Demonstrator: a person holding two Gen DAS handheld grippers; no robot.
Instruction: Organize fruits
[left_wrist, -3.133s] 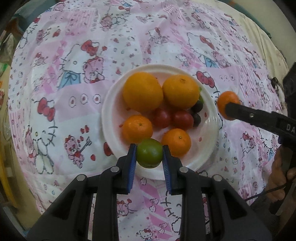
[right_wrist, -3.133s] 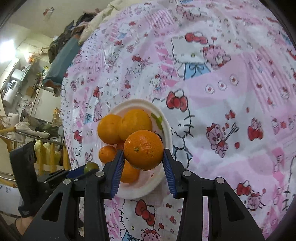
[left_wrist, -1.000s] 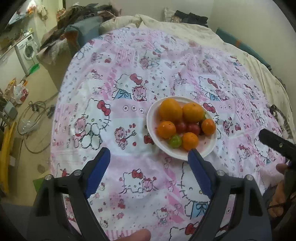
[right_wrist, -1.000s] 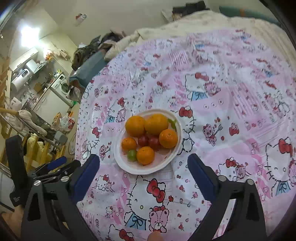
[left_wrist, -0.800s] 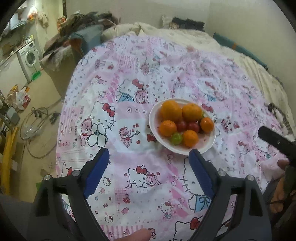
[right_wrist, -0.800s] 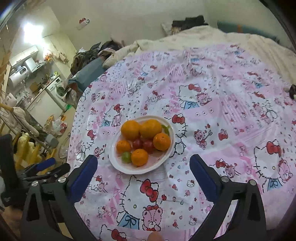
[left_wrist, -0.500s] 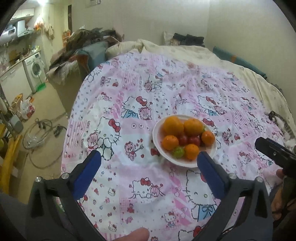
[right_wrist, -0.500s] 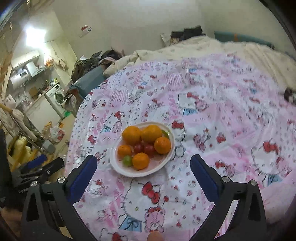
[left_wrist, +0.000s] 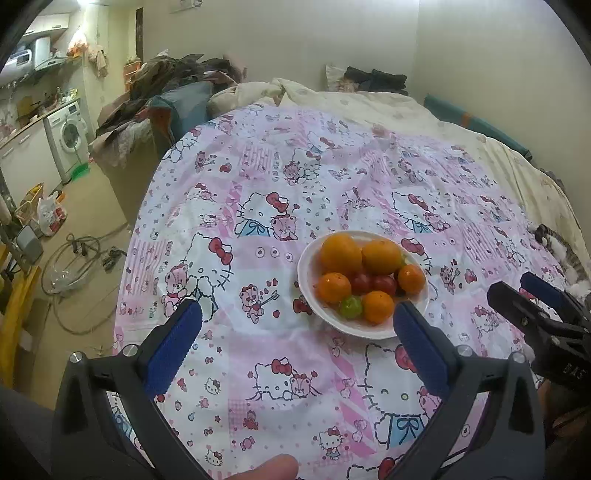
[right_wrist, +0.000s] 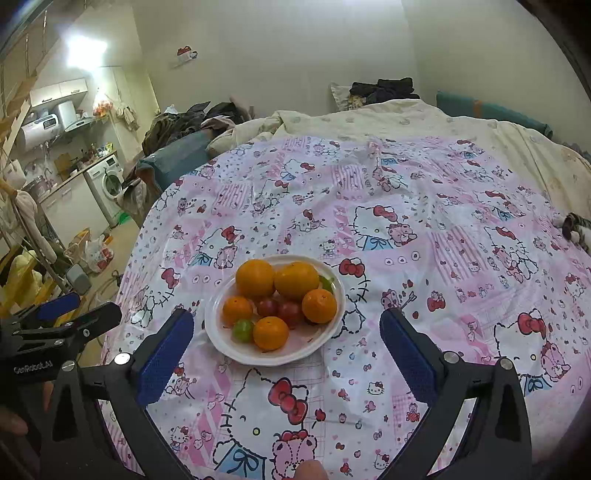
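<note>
- White plate (left_wrist: 308, 275) of fruit is sitting on the pink cartoon-print cloth (left_wrist: 258, 206), ahead of both tongs: two big oranges (left_wrist: 340, 253) at the far side, three small mandarins (left_wrist: 334, 287), red tomatoes (left_wrist: 373, 283), one green lime (left_wrist: 351, 307) at the near rim.
- Left gripper (left_wrist: 293, 330) is hanging with jaws wide apart, nothing between them; plate is lying just past its right finger.
- Right gripper (right_wrist: 286, 338) is likewise gaping and empty; plate is lying between its fingertips and beyond.
- Versus three seconds ago: lime and mandarin are now lying on the plate, no longer clamped; both tongs are pulled back, plate looking smaller.
- Right view alone is showing a green leaf (right_wrist: 327, 283) behind the oranges; left view alone is showing floor cables (left_wrist: 74, 258).
</note>
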